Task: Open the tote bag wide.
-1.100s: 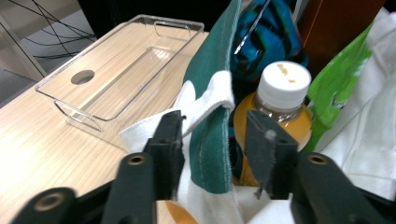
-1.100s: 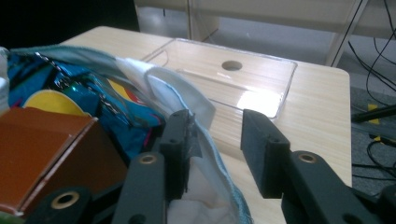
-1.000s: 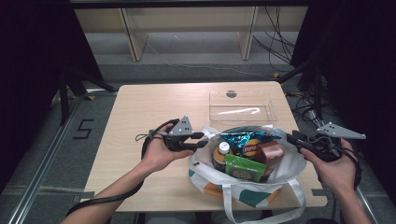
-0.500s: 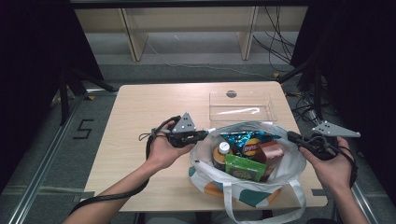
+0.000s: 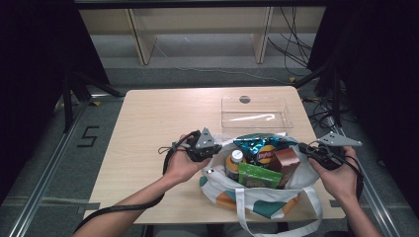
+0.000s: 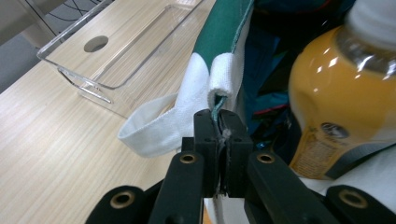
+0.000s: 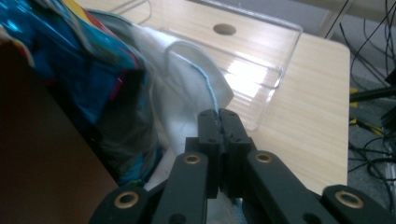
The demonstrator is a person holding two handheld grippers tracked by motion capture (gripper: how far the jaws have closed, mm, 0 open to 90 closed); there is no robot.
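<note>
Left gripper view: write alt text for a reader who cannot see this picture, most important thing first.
The left gripper has its black fingers shut on the edge of a white and green tote bag. An orange juice bottle stands inside the bag at the right. A clear plastic tray lies on the wooden table beyond.
</note>
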